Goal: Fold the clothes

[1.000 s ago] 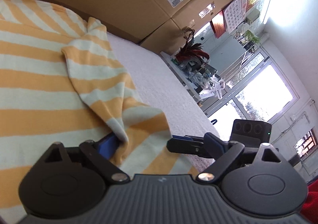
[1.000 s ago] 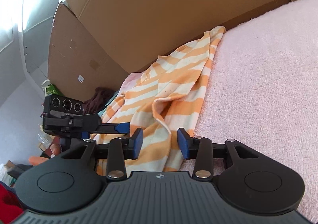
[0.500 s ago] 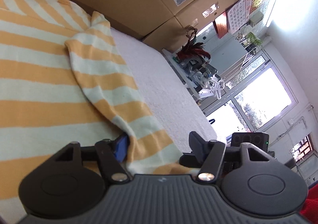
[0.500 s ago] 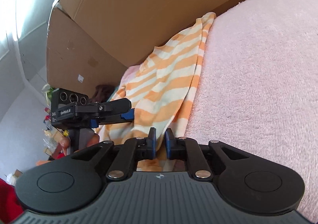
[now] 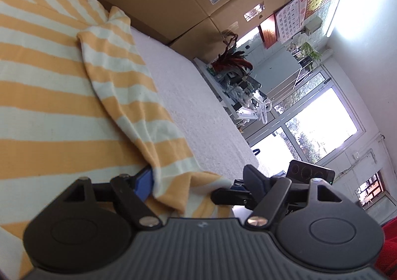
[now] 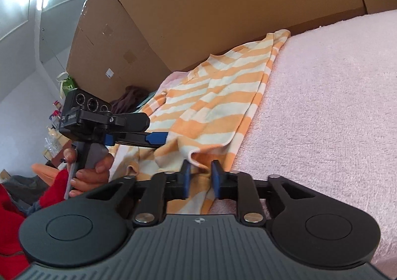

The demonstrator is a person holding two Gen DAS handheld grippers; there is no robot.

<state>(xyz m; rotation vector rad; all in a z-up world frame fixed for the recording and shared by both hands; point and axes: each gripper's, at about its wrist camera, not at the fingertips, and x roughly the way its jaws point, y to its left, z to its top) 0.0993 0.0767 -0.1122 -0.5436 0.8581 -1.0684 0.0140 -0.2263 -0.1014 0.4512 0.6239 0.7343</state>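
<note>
right gripper [image 6: 200, 178], bottom centre: pads now parted, hem released after half a second clenched. left gripper [image 5: 196, 182] likewise spread around the fabric. striped shirt [image 5: 62, 86] lies on the pink towelled surface [image 6: 322, 111]; the fold looks placed.

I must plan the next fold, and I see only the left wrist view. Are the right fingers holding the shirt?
Observer: The right gripper has the shirt hem between its fingers, with a narrow gap. I cannot confirm a firm grip.
Operator: Is other clothing near?
Observer: Yes, a dark garment lies beyond the shirt, by the boxes.
Operator: How does the left gripper look from the side?
Observer: The left gripper is open, with its lower finger at the shirt's edge.
</note>
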